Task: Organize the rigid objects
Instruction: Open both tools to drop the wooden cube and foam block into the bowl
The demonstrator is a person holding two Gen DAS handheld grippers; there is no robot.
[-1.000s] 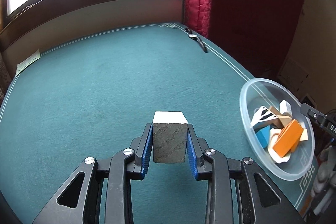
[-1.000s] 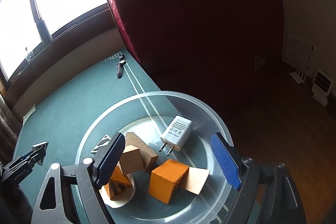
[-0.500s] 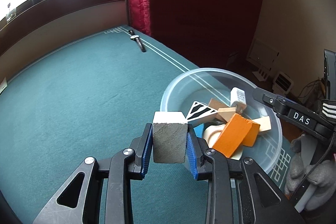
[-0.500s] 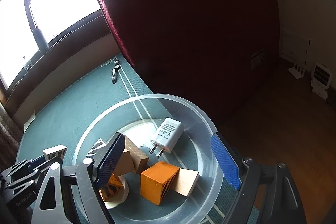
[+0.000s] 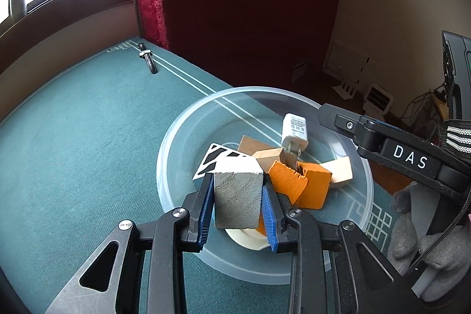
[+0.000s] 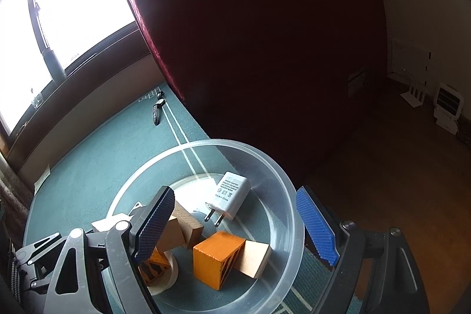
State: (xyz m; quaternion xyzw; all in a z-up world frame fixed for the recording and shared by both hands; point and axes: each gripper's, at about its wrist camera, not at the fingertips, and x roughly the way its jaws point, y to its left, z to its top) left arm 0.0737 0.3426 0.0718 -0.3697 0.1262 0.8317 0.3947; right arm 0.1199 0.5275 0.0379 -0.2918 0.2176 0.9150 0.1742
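Observation:
My left gripper is shut on a grey block with a white top and holds it above the near-left part of a clear plastic bowl. The bowl holds an orange block, plain wooden blocks, a black-and-white striped piece, a white charger plug and a white roll. My right gripper is open above the bowl, one finger over the inside, the other past the right rim. The held block's white top shows at the left of that view.
The bowl sits near the right edge of a green table. A black wristwatch lies at the far corner, beside a red curtain. A grey-gloved hand holds the right gripper. The floor beyond the edge has small appliances.
My left gripper has carried the block to the right, from over bare table to above the bowl. The right gripper has stayed open over the bowl, hardly moving.

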